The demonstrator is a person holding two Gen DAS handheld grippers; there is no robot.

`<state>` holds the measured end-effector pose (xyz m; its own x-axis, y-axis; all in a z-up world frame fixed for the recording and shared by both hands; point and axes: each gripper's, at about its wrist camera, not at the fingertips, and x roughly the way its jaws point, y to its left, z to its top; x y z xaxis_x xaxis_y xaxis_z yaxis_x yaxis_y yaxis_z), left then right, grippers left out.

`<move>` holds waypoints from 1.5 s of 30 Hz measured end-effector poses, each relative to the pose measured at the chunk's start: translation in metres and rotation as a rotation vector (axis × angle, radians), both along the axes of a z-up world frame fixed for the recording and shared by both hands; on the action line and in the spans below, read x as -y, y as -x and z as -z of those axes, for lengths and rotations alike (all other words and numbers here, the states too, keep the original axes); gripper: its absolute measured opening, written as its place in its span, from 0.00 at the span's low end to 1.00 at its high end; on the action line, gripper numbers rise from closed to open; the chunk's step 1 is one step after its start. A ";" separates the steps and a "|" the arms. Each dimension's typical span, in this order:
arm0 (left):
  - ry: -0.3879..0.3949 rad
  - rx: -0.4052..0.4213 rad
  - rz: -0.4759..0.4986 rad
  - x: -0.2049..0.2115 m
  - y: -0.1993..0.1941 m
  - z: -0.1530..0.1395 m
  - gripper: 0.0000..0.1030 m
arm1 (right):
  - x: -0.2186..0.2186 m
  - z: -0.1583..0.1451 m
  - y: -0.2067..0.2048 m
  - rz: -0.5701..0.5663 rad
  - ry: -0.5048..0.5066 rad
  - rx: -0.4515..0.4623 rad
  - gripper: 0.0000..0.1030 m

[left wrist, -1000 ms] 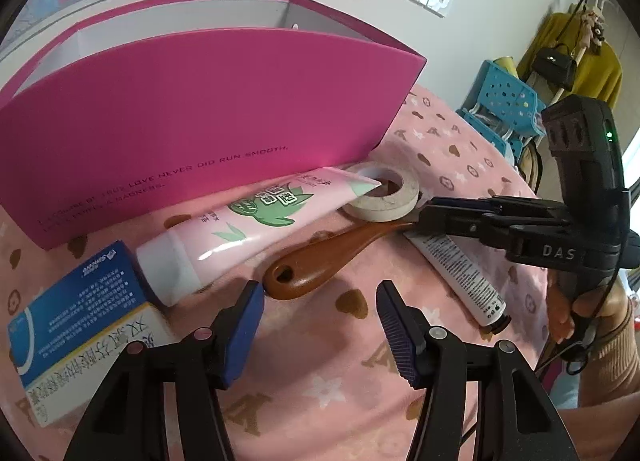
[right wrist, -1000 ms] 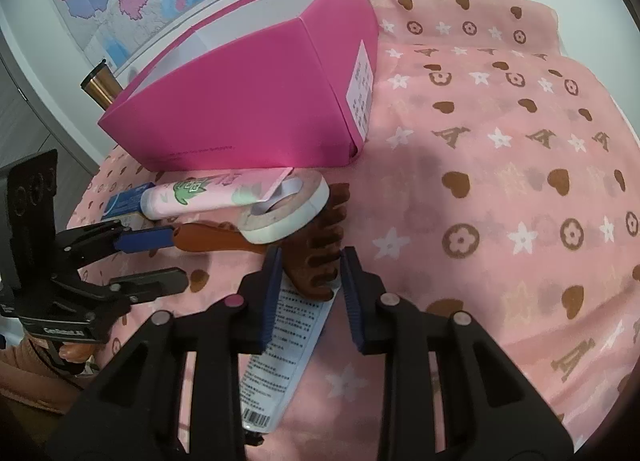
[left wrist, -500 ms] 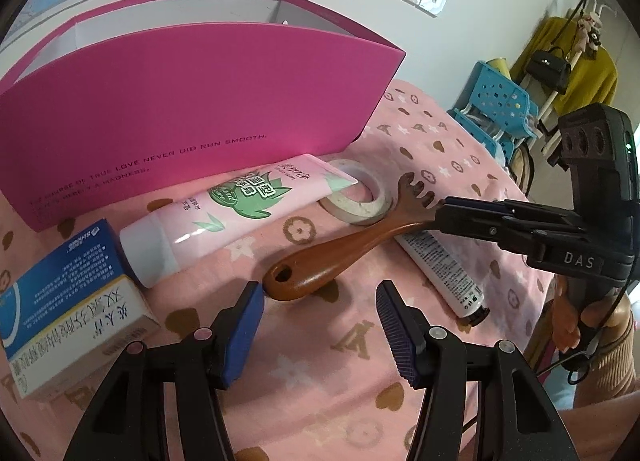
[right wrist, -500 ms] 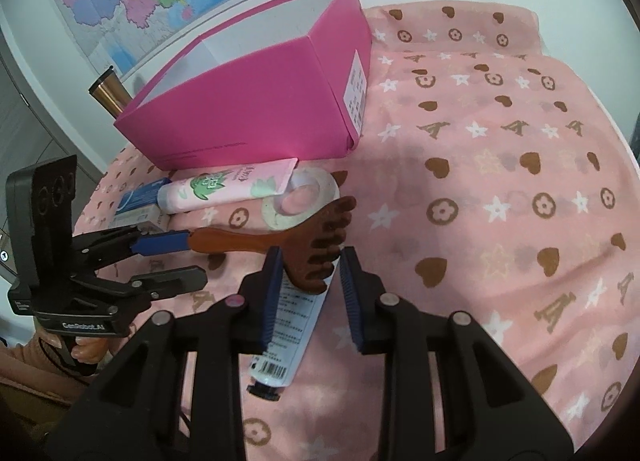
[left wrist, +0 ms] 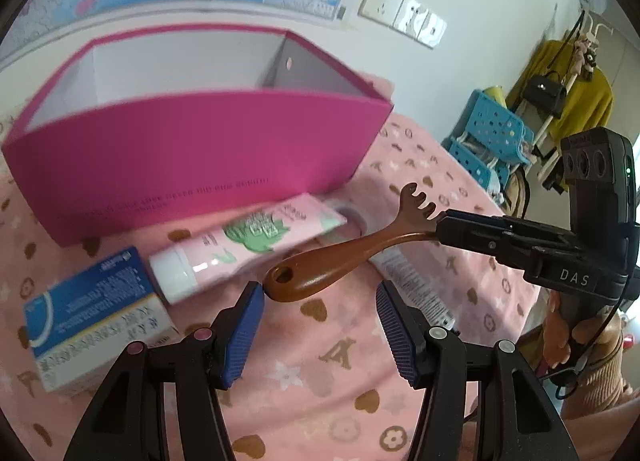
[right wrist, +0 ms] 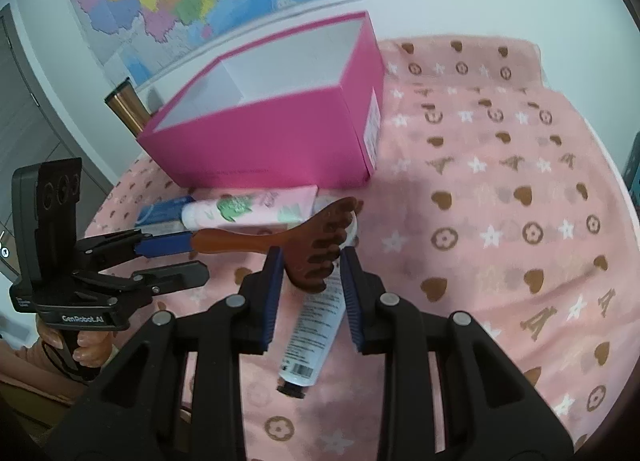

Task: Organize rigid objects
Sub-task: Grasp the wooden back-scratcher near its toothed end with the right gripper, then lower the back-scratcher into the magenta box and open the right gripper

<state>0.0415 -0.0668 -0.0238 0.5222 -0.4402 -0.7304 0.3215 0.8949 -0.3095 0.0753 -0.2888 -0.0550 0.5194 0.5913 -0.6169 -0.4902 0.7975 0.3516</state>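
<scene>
Far left: blue and white box (left wrist: 96, 321), flat on the pink cloth (left wrist: 320, 401). Behind it, a big pink box (left wrist: 192, 153), open on top, white inside. Just in front of that box, a pink tube (left wrist: 248, 245) with a white cap and green leaves, lying on its side, cap end close to the blue and white box. In the middle: left gripper (left wrist: 320, 325), opened wide, nothing between its blue pads, one pad just beside the round end of the handle. Wooden comb (left wrist: 332, 265) up off the cloth and tilted, handle end low by the left gripper, teeth end high. Under the comb, a white tube (left wrist: 412, 285) flat on the cloth. On the right: right gripper (left wrist: 440, 226), closed tight on the teeth end of the comb, holding it in the air.
</scene>
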 end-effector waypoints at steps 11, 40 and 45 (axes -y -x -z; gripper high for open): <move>-0.010 0.130 -0.054 -0.014 -0.005 -0.048 0.57 | -0.010 -0.045 -0.006 -0.032 -0.036 0.114 0.31; -0.064 0.142 -0.143 -0.035 -0.111 -0.053 0.57 | -0.059 -0.057 -0.123 -0.023 0.049 0.077 0.32; -0.058 0.098 -0.154 -0.038 -0.125 -0.039 0.57 | -0.066 -0.053 -0.134 -0.016 0.090 0.067 0.33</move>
